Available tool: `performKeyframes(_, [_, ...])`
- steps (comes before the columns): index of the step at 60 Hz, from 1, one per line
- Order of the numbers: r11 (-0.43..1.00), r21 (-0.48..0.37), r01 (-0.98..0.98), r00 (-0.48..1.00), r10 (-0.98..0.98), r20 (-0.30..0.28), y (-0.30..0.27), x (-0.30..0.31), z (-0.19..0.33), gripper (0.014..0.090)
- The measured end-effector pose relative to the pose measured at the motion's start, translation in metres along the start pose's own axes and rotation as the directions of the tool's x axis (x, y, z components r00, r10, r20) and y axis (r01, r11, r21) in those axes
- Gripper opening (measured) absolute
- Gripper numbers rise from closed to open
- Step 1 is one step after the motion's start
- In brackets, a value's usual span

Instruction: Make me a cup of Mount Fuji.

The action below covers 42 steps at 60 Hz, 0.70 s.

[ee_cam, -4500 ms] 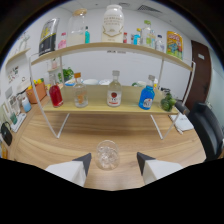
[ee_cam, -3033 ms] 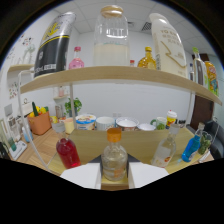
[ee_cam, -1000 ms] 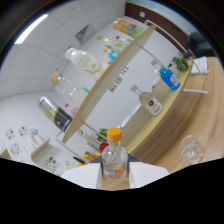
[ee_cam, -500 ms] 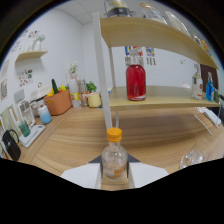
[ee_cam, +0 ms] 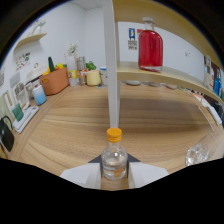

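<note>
Where jaws clamp: orange-capped bottle.

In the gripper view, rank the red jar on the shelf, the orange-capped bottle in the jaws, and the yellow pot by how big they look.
1. Red jar and orange-capped bottle look similar; the bottle is much nearer, so unsure.
2. Yellow pot, smallest.

The claw shows two broad, pale grey-white fingers with flat, angular faces. Their inner edges carry darker pads. Behind them its body is a black mass with no visible markings.
</note>
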Motion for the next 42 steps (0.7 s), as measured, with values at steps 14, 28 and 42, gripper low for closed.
performKeyframes(14, [1.0,-0.013,0.002,0.998,-0.001,0.067,0.01,-0.011,-0.012,0.0557])
performKeyframes(28, [0.998,0.059,0.019,0.99,-0.027,0.142,-0.011,-0.007,-0.063,0.0857])
performKeyframes(42, [0.965,0.258,0.042,0.994,-0.065,0.082,-0.066,0.059,-0.15,0.0866])
